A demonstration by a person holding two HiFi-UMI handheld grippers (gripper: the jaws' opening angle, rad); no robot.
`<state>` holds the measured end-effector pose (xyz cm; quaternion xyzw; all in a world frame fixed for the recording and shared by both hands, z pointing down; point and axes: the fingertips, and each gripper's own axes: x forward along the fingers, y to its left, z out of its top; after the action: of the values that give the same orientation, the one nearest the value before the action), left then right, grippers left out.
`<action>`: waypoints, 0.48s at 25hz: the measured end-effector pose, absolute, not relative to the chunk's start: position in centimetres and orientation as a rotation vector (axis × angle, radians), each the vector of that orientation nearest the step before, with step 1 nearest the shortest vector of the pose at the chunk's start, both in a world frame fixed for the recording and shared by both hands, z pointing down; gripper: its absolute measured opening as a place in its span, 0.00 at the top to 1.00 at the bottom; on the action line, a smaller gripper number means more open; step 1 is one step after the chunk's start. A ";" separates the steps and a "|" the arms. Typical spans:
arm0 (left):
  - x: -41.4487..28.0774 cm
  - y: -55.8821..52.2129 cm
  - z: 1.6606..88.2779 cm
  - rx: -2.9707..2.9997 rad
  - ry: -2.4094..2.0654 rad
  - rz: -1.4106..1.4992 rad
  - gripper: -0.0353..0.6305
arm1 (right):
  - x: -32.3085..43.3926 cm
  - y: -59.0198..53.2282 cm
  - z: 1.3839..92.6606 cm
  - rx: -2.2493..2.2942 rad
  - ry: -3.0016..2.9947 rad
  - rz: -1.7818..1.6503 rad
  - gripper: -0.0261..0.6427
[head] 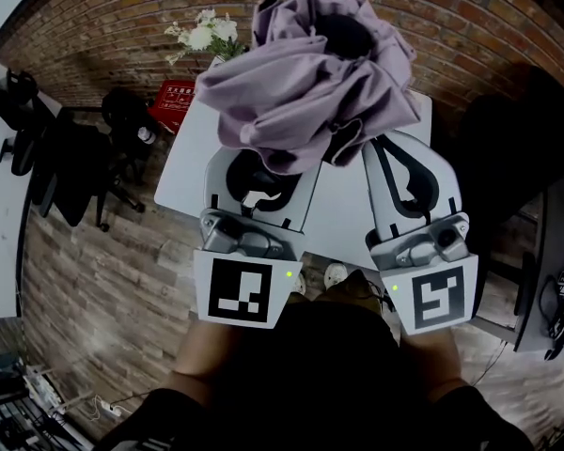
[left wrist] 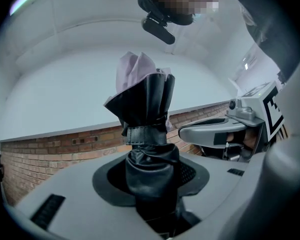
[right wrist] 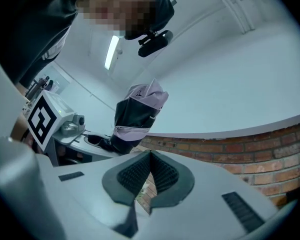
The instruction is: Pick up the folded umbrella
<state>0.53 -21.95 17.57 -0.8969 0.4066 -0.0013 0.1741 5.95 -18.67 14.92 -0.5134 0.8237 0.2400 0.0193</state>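
Note:
The folded umbrella is a crumpled lilac bundle with a black lining, held high above the white table. My left gripper is shut on its lower end. In the left gripper view the black strapped part of the umbrella stands upright between the jaws of my left gripper. My right gripper hangs just right of the bundle, pads together and holding nothing. The right gripper view shows my right gripper shut, with the umbrella off to its left.
White flowers and a red box stand by the table's far left corner, against a brick wall. A black office chair is at the left on the wood floor. A person's head camera hangs above both grippers.

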 end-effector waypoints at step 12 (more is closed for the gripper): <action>0.5 -21.3 16.8 -2.539 1.115 0.036 0.67 | 4.9 -18.3 15.3 -1.582 2.597 0.835 0.92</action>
<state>0.50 -21.30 16.79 -0.9000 0.3954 0.0128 0.1832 4.92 -18.29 15.27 -0.5017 0.8235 0.2649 -0.0059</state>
